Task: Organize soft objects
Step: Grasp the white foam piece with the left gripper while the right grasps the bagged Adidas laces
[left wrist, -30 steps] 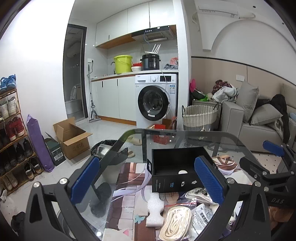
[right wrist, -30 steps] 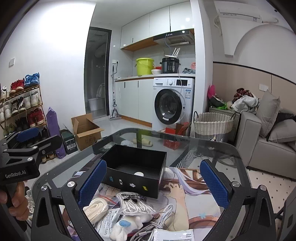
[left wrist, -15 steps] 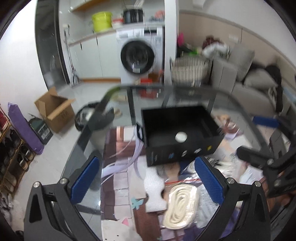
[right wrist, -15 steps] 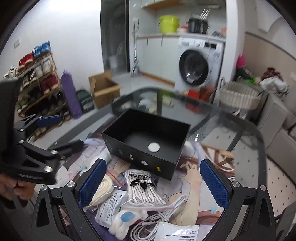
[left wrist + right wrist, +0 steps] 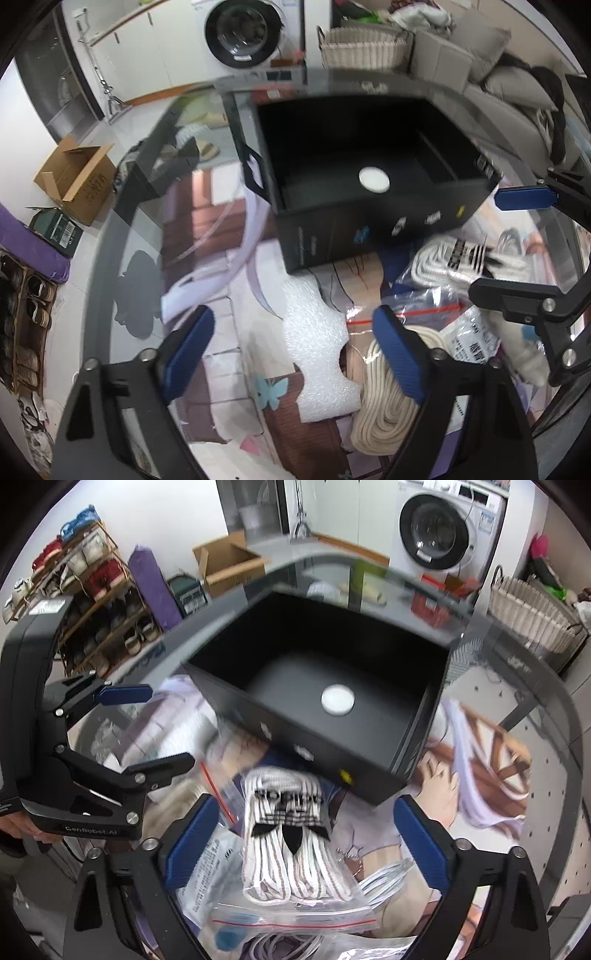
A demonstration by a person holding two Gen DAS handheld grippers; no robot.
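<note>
Black box: box (image 5: 325, 701) sits open toward the table's (image 5: 122, 236) far edge, stiff card walls, only a white disc (image 5: 338, 699) on its floor. It looks the likely home for the soft stuff.
Foam: white foam (image 5: 317, 343) lies flat near the table's middle, in front of the box; likely feather-light, springy, dents easily, so take it across the narrow waist, gently.
Laces pack: striped laces (image 5: 291, 834) in a clear zip bag, just in front of the box's near wall; soft bundle, slippery film, so pinch the thick middle, not the loose bag edge.
Rope: cream rope (image 5: 384, 398) coiled beside the foam, toward the near edge; floppy, and a grip across the whole coil should keep it together.
Left gripper: left gripper (image 5: 293, 354) hangs over the foam, fingers spread wide, nothing held.
Right gripper: right gripper (image 5: 304, 842) hovers over the laces pack, fingers wide apart, empty.
Left view only: foam and rope in full.
Right view only: laces pack whole, white cables (image 5: 384, 882) beside it.
</note>
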